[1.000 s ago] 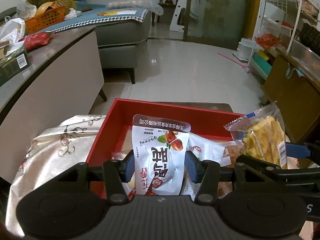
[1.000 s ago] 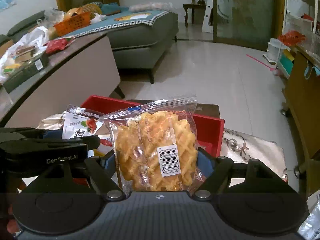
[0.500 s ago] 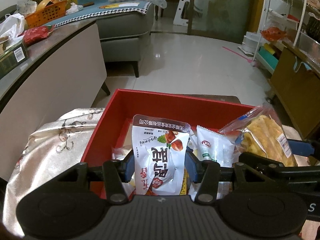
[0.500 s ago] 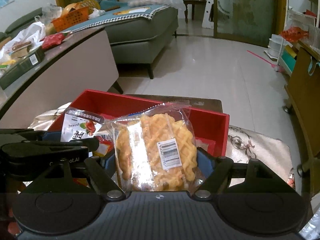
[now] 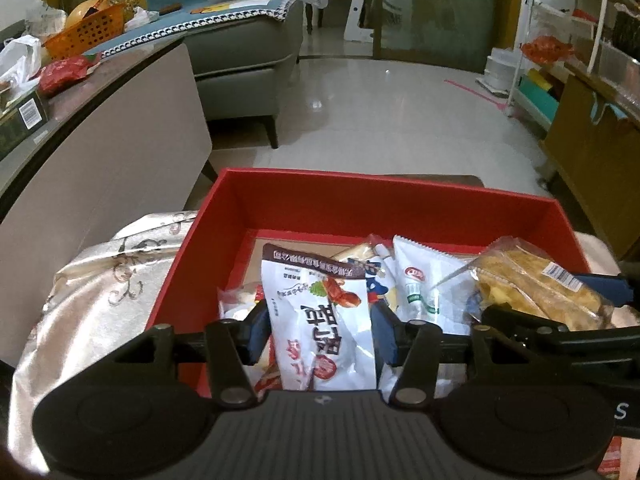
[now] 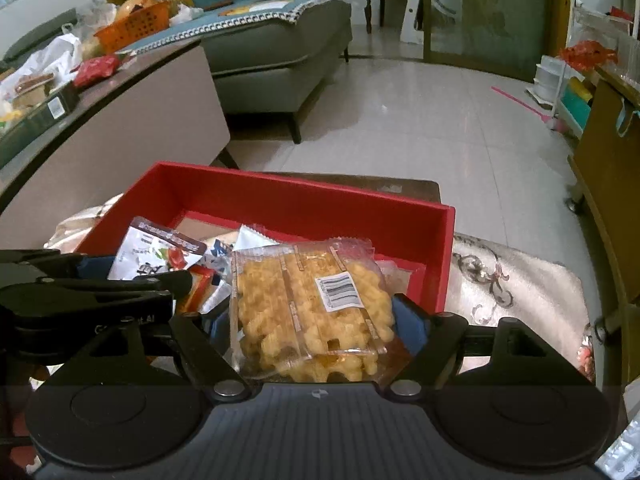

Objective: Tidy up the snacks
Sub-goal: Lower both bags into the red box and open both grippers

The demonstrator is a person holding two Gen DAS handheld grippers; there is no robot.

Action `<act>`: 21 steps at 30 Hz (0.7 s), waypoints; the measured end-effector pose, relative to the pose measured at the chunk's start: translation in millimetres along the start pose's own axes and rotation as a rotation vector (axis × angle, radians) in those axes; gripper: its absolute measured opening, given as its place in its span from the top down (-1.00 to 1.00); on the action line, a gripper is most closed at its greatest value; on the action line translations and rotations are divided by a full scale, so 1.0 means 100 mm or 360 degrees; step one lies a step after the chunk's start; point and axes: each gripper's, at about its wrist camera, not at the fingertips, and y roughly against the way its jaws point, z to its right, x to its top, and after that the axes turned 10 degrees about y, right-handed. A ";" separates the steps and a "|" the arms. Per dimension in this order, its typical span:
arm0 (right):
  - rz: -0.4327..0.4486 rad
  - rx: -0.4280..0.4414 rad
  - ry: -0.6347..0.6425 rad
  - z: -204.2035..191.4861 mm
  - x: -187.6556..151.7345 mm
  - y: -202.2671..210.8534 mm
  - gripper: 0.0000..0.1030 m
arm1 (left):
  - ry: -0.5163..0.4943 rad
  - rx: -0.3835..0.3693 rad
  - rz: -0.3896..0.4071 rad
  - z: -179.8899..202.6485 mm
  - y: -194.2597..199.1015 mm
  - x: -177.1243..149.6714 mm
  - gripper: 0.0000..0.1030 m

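A red box (image 5: 384, 200) holds several snack packets on a cloth-covered table. My left gripper (image 5: 320, 330) is shut on a white date packet (image 5: 324, 320) and holds it low over the box's near left part. My right gripper (image 6: 316, 322) is shut on a clear waffle packet (image 6: 312, 312), tilted down over the box's near right part (image 6: 440, 264). The waffle packet also shows in the left wrist view (image 5: 536, 284). The date packet also shows in the right wrist view (image 6: 156, 252). A white packet with a red logo (image 5: 420, 280) lies in the box between them.
A patterned silver cloth (image 5: 100, 288) covers the table around the box. A curved counter (image 5: 100, 132) with snacks and an orange basket (image 5: 88, 32) stands to the left. A grey sofa (image 5: 248, 48) stands behind, a wooden cabinet (image 5: 592, 168) to the right.
Both grippers have moved forward and down into the red box with their packets. The waffle packet has tipped forward, from upright to nearly flat.
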 end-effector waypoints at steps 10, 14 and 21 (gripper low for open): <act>-0.0036 -0.0049 0.0052 -0.03 -0.02 -0.06 -0.71 | 0.0006 0.0023 -0.0011 -0.04 0.00 0.00 -0.05; -0.0031 -0.0080 0.0104 -0.07 -0.03 -0.09 -0.71 | 0.0003 0.0039 0.0011 -0.04 -0.02 -0.02 -0.05; -0.0010 -0.0081 0.0080 -0.05 -0.01 -0.11 -0.82 | -0.0019 0.0056 0.0020 -0.04 -0.03 0.01 -0.05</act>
